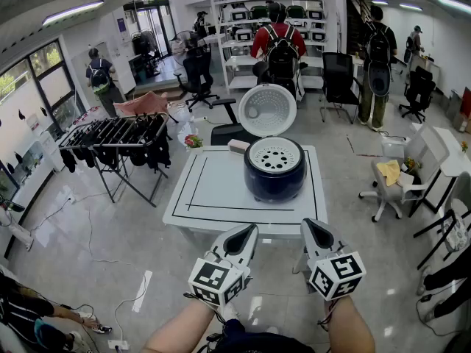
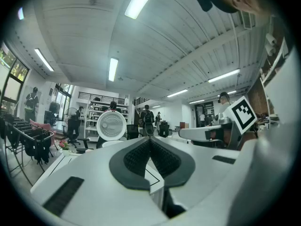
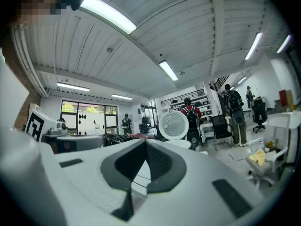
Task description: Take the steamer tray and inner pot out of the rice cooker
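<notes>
on the table [image 1: 210, 197], well ahead of both jaws, the rice cooker [image 1: 274, 179] sits open. its perforated steamer tray [image 1: 274, 155] looks light and stiff; i'd pinch the rim. the inner pot beneath is hidden, likely heavier. left gripper [image 1: 245, 235] and right gripper [image 1: 316, 232] are closed tight, empty. only the head view shows the tray.

No text, label, brand or number can be read in any view.
</notes>
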Demonstrator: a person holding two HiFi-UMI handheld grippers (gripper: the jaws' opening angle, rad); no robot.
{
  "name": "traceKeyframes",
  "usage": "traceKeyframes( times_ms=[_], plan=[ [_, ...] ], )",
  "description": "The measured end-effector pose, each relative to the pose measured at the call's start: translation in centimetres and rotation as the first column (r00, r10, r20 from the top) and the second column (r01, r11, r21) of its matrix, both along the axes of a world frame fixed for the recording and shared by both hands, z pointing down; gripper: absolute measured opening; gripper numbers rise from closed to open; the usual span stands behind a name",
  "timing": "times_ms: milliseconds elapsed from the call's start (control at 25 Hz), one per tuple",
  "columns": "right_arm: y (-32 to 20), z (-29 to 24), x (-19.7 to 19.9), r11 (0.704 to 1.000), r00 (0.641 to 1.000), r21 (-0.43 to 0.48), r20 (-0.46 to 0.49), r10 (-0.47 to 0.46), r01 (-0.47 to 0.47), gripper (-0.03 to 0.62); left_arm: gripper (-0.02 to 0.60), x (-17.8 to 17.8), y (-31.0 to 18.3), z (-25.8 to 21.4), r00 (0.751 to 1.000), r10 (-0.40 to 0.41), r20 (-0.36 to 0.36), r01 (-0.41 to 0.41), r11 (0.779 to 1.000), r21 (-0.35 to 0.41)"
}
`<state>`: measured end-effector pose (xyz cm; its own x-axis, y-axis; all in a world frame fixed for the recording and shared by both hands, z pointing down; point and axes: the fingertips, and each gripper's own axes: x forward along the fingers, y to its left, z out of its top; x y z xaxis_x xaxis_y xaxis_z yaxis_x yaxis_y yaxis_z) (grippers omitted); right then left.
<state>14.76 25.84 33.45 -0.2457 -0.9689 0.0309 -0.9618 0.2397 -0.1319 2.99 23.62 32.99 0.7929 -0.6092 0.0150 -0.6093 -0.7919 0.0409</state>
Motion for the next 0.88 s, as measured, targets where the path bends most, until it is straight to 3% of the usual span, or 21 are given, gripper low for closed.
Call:
traceKeyframes(
  times_ms=[440,640,760,800,880],
  plan=[
    [-0.2,0.0,-1.4,0.998,0.997,0.013,0.048,-0.061,0.06,0.002,0.005,-1.5,-0.3,0.3,0.999,-0.031,-0.033,0.031,0.999,-0.016],
    [-0.8,1.1,-1.8,0.998,0.996,0.0,0.06,-0.066,0.066,0.027,0.11,-2.2,-0.9,1.6,0.999,-0.022,-0.03,0.021,0.999,-0.037],
    [-1.9,1.2,-1.7,0.999,0.997,0.01,0.07,-0.044,0.044,0.135,0.219,-2.4,-2.1,2.2,0.999,-0.026,-0.029,0.024,0.999,-0.047],
    [-2.3,1.1,-1.5,1.0,0.997,0.015,0.066,-0.027,0.027,0.207,0.262,-2.3,-2.6,2.4,0.999,-0.03,-0.023,0.029,0.999,-0.046],
    [-3.0,1.1,-1.0,1.0,0.999,0.011,0.05,0.009,-0.01,0.241,0.307,-2.2,-3.6,2.8,0.999,-0.038,-0.009,0.038,0.998,-0.046]
  ],
)
